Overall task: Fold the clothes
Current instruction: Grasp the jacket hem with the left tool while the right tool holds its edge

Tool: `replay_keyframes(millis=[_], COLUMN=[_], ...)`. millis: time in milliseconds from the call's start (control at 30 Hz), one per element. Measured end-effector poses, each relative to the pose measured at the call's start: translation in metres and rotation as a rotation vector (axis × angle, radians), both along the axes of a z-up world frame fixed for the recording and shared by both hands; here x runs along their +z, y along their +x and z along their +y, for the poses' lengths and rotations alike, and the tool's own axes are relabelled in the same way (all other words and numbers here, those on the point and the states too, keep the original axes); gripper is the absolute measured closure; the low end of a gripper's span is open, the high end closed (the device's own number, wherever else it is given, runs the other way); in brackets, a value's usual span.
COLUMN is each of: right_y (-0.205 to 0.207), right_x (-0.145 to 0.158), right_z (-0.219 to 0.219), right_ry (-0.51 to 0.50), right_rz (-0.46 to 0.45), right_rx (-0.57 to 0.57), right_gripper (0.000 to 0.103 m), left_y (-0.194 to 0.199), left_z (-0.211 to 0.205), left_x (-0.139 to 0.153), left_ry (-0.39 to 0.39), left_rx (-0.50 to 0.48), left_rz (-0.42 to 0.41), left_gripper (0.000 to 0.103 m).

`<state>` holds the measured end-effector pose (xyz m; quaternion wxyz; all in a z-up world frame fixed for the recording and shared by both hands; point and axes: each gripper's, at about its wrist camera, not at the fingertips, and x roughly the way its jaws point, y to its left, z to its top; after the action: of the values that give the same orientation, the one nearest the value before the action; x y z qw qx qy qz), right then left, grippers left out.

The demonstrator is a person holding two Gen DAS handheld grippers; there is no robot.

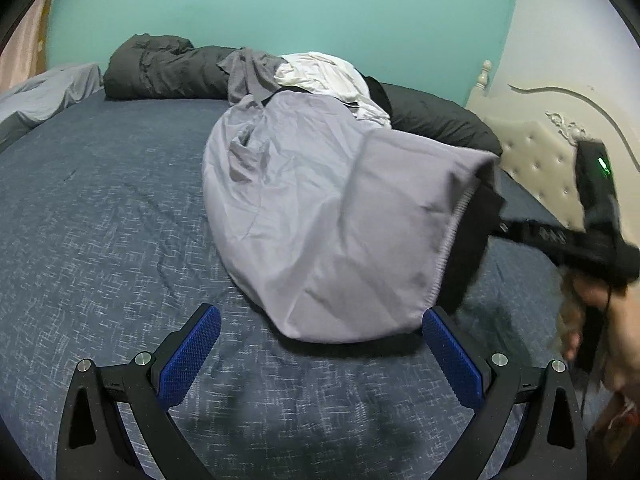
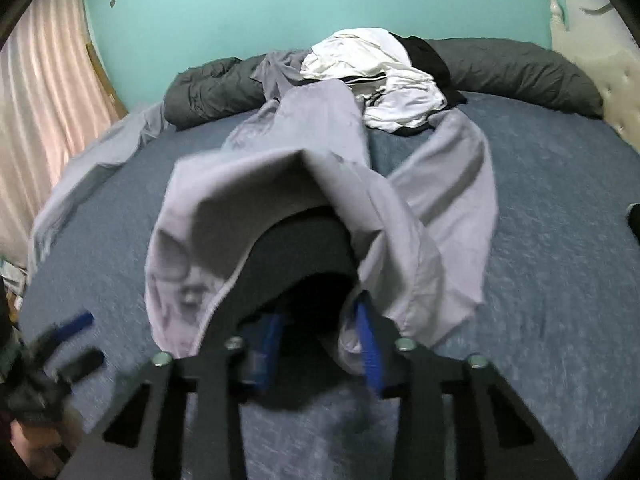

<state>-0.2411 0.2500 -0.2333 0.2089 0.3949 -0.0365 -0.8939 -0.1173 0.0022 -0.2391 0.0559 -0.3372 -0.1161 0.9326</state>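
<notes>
A light grey garment with a black waistband lies on the blue bedsheet, its band end lifted at the right. My right gripper is shut on that band, and fabric drapes over its blue pads. In the left wrist view the right gripper reaches in from the right, held by a hand. My left gripper stands open low over the sheet, with the garment's near edge between its blue pads but not touching them. In the right wrist view the left gripper is a blur at the lower left.
A pile of clothes, with a white piece and a grey one, rests on a rolled dark grey duvet along the teal wall. A cream headboard stands at the right. A pink curtain hangs at the left.
</notes>
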Motion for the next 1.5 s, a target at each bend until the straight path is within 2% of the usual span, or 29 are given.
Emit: replay_keyframes(millis=[67,167,300,467,600,767,833,1000,1100,1167,1233,1400,1500], right_y=[-0.008,-0.013,-0.021,-0.029,-0.026,-0.023,-0.022,-0.014,-0.010,-0.003,0.008,0.035,0.038], right_x=[0.005,0.016,0.032,0.046,0.046,0.036,0.027,0.013,0.010,0.011,0.012,0.008,-0.006], right_z=[-0.006,-0.020,-0.032,-0.047,-0.054,-0.046,-0.038,-0.021,-0.011,-0.005,0.000,0.001,0.000], right_ry=[-0.009,-0.005,-0.037,-0.044,-0.033,0.005,0.022,0.049,0.037,0.019,0.007,0.013,0.015], right_rz=[0.003,0.023,0.038,0.049,0.061,0.055,0.038,0.023,0.014,0.019,0.030,0.038,0.004], right_rx=[0.020,0.062,0.086,0.130,0.165,0.166,0.147,0.100,0.058,0.055,0.056,0.083,0.086], right_gripper=[0.092,0.098,0.099,0.099,0.100,0.099,0.099,0.099,0.092,0.076,0.071,0.070,0.070], left_y=[-0.002,-0.007,-0.020,-0.028,-0.038,-0.050,-0.053,-0.061,-0.062,-0.062,-0.063,-0.065,-0.062], left_z=[0.003,0.006,0.014,0.031,0.035,0.042,0.042,0.041,0.041,0.040,0.035,0.025,0.025], left_x=[0.000,-0.005,-0.015,-0.017,-0.024,-0.038,-0.043,-0.051,-0.053,-0.052,-0.052,-0.051,-0.050], left_ry=[0.009,0.047,0.069,0.062,0.080,0.036,0.027,0.013,0.007,0.003,0.013,0.049,0.049], left_rx=[-0.017,-0.023,-0.026,-0.046,-0.041,-0.043,-0.044,-0.061,-0.072,-0.076,-0.071,-0.049,-0.046], left_rz=[-0.001,-0.016,-0.056,-0.050,-0.068,-0.101,-0.116,-0.152,-0.156,-0.154,-0.157,-0.160,-0.158], left_gripper=[0.000,0.000,0.000,0.000,0.000,0.001,0.003,0.029,0.032,0.036,0.038,0.040,0.040])
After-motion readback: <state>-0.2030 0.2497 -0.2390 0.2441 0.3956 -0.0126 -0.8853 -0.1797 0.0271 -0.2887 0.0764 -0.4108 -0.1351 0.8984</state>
